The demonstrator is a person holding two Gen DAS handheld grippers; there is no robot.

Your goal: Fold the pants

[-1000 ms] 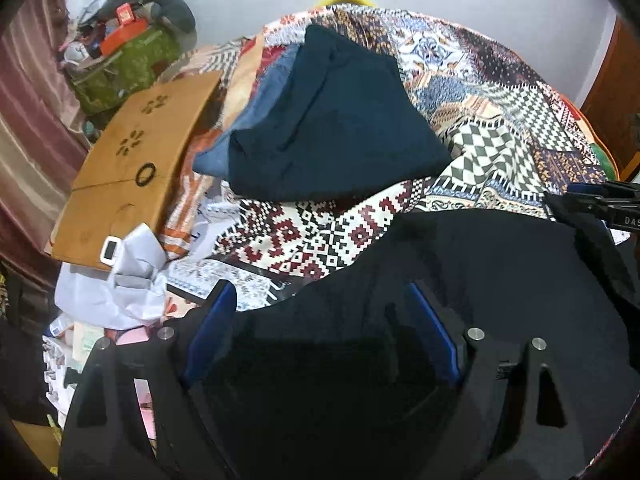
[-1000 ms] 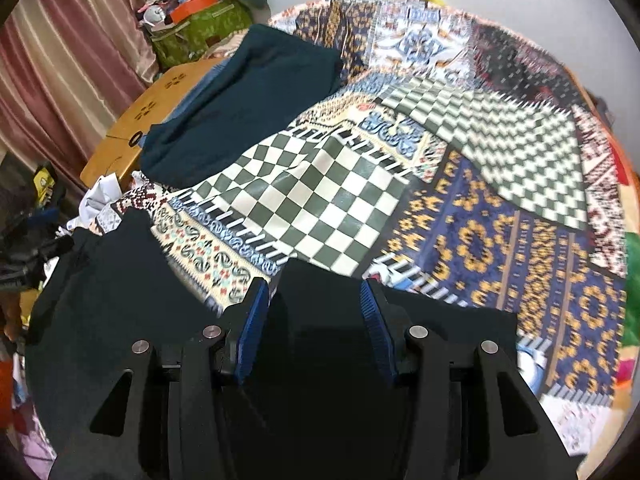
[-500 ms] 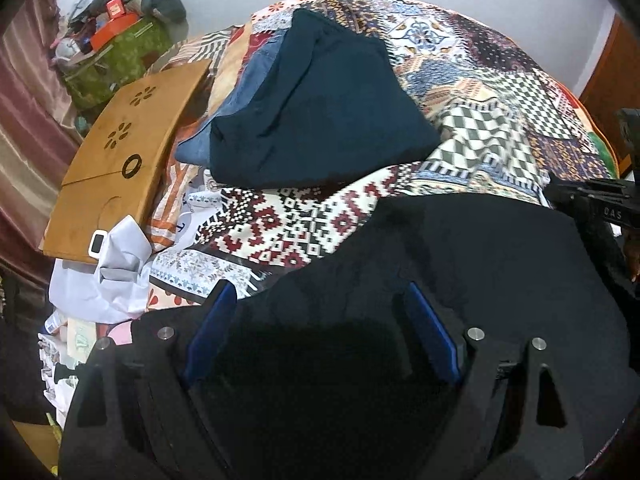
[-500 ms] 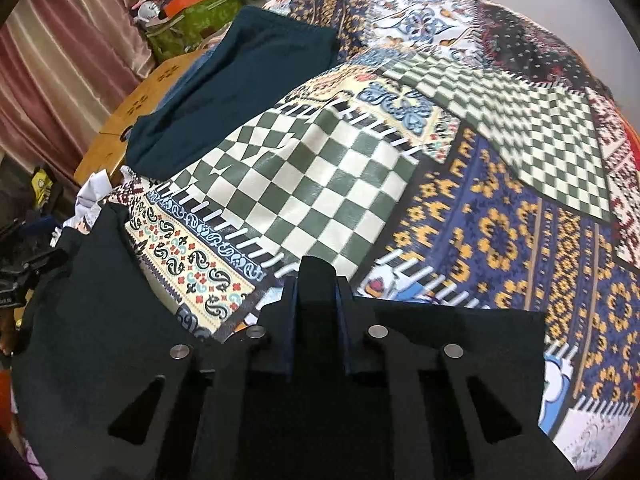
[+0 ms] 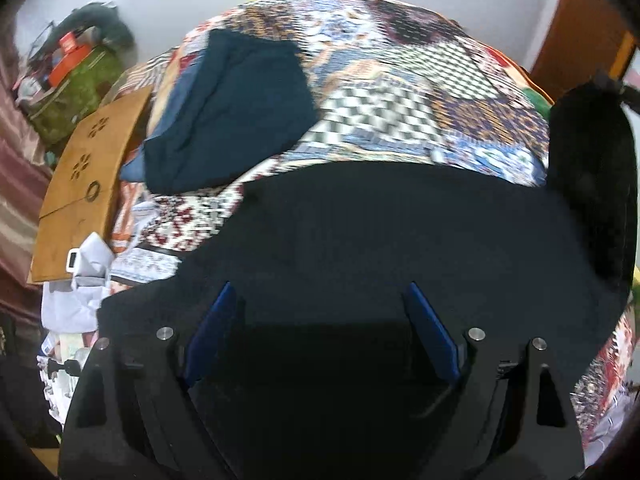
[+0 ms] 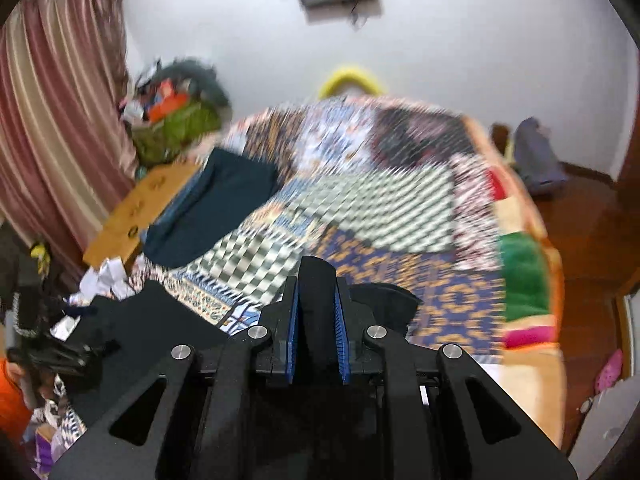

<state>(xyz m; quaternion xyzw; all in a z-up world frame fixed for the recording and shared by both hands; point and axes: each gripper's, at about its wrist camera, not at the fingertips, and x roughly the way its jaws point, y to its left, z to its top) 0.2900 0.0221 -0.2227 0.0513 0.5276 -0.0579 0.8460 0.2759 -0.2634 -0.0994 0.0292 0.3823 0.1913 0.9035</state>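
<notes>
A white-walled bedroom with striped pink curtains [image 6: 52, 128] at nine o'clock holds a bed under a patchwork quilt [image 6: 400, 216], its checks and florals smeared by motion blur. On the quilt toward ten o'clock lies a stack of folded dark teal garments [image 5: 228, 116], with a wooden lap desk [image 5: 86, 184] leaning just beside it at the bed's edge and a heap of bags [image 6: 176, 120] behind. Nearer, at the bed's foot, the black pants [image 5: 380, 240] spread across the quilt, their long axis running roughly three to nine o'clock between the two tools. The right tool [image 6: 316, 308] has its blue pads pressed onto a raised fold of the black cloth at one end; seen from the left camera, that end stands lifted at about two o'clock. The left tool [image 5: 320, 320] sits over the opposite end with its fingers spread wide, black cloth filling the gap between them but not pinched, as far as can be told. The fold probably turns on the left end: the left tool is the nearer one, and the cloth lies straight ahead at twelve o'clock, so closing there would let both ends travel together.
</notes>
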